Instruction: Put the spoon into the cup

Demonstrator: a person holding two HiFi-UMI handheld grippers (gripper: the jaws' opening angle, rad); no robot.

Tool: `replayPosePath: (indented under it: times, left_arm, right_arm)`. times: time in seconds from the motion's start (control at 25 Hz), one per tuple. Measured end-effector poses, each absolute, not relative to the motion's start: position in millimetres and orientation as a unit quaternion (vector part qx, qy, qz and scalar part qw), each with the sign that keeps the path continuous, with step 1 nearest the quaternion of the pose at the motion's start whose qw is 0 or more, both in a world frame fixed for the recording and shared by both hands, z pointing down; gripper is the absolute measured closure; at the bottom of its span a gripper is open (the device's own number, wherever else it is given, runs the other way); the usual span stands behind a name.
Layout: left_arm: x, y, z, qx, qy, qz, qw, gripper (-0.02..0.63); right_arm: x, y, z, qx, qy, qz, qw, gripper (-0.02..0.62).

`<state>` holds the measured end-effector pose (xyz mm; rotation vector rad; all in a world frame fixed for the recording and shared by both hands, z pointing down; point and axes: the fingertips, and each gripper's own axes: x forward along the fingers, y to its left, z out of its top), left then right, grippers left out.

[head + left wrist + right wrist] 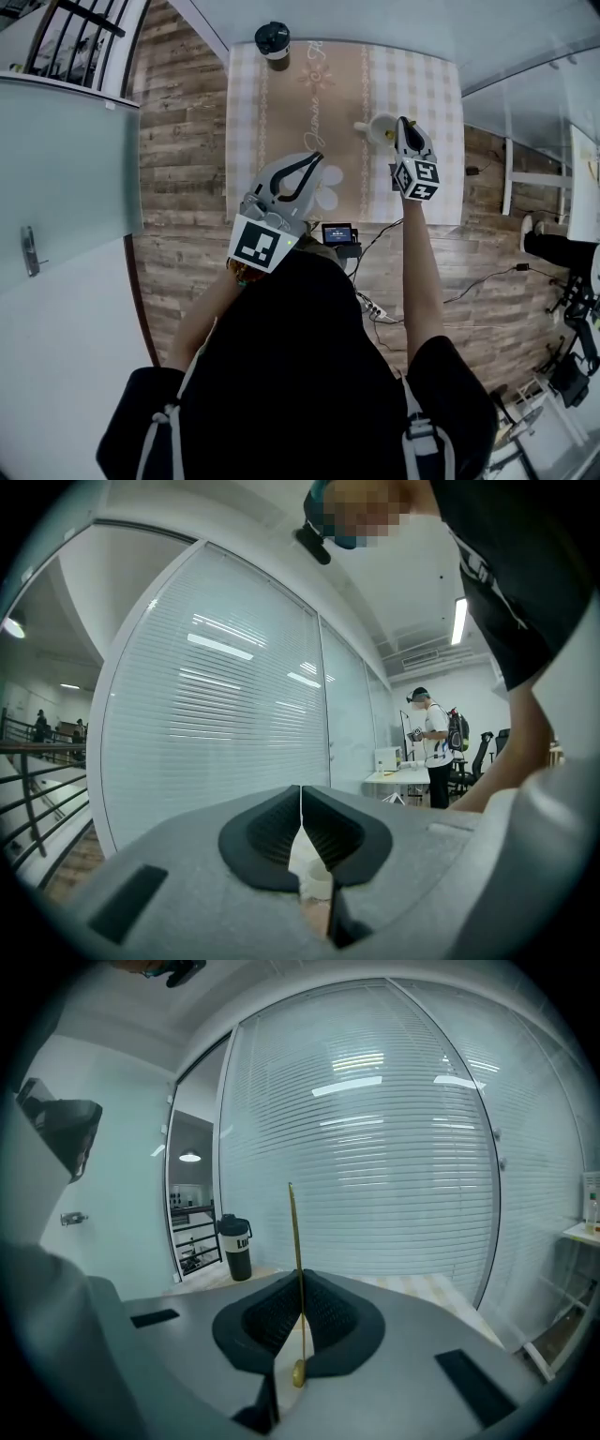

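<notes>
Right gripper [300, 1279] clamps a slim gold spoon [293, 1232] upright between its closed jaws, handle rising toward the top of the frame and bowl hanging below. In the head view this gripper [404, 124] hovers at the white cup [376, 127], right of centre on the table [427, 84] with its checked cloth. Left gripper [301, 791], jaws pressed together and holding nothing, hangs over the table's near edge. A dark tumbler [273, 39] stands at the far edge. Wooden plank floor [183, 141] and blind-covered glass walls [403, 1147] surround the table.
</notes>
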<state>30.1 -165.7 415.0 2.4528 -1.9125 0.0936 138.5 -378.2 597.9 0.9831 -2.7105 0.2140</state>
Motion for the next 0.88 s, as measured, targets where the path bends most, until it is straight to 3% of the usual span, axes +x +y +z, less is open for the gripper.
replayPosePath:
  times: [0.88]
  left_arm:
    - [30.7,-164.9,424.3,0.794,-0.606,0.032,0.025,0.586]
  right_arm:
    - [143.0,-370.8,608.2,0.339,-0.927,0.082,0.140,0.588]
